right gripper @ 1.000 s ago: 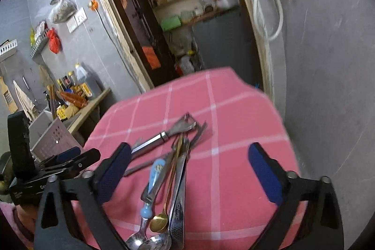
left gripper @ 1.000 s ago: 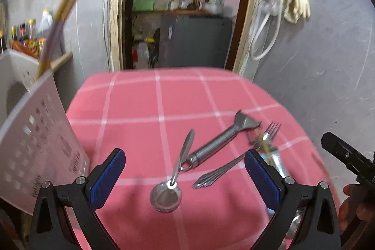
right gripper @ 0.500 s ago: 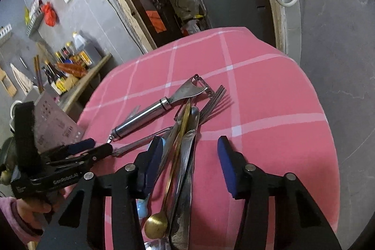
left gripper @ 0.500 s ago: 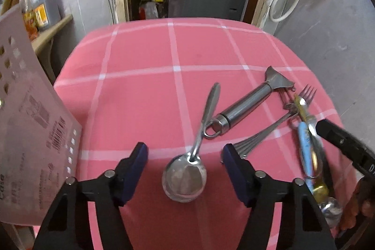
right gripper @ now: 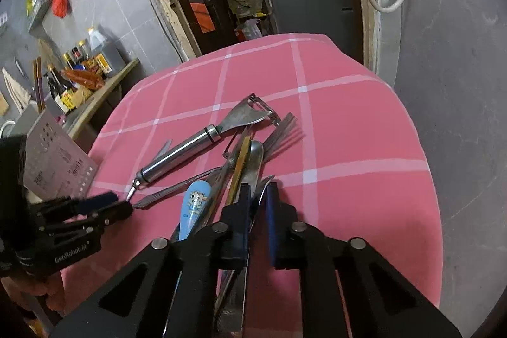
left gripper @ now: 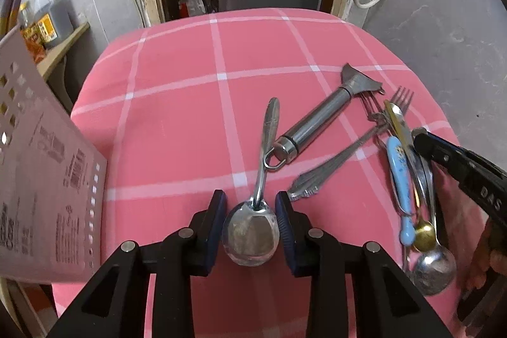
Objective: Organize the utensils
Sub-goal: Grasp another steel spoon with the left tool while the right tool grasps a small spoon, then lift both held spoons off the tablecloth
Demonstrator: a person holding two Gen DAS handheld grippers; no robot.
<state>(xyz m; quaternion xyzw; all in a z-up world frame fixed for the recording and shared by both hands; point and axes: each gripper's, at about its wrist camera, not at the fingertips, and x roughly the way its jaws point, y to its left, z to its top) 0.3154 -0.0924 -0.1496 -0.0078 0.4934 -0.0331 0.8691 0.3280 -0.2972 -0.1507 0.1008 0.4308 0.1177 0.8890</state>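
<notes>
- Left wrist view: the left claw (left gripper: 250, 209) points down at a bench (left gripper: 177, 116) under a pink cloth with white checks. Its jaws are closing, with the bowl of a steel spoon (left gripper: 252, 235) between the blue pads (left gripper: 218, 211); the pads sit right at the bowl's sides, but firm contact cannot be confirmed.
- The spoon's handle runs away from the claw toward the middle of the bench, its far end just beside a steel peeler (left gripper: 320, 124) that lies slantwise.
- A fork (left gripper: 345, 154) lies to the right of the peeler, tines pointing away, and further right sits a bundle of utensils: a blue-handled spoon (left gripper: 400, 176), a gold spoon (left gripper: 424, 232) and a larger steel spoon (left gripper: 434, 271).
- The right claw (left gripper: 420, 137) reaches into that bundle from the right edge.
- A pale perforated basket (left gripper: 41, 179) stands at the left edge.
- Right wrist view: the right claw (right gripper: 257, 205) has its jaws nearly together and still closing, pinched on a flat steel handle (right gripper: 252, 160) from the bundle, which runs between the pads.
- The blue-handled spoon (right gripper: 194, 205) lies just to the left of the claw, the peeler (right gripper: 202, 141) and fork (right gripper: 279, 132) beyond it.
- The left claw (right gripper: 107, 205) shows at the left, beside the basket (right gripper: 57, 160).
</notes>
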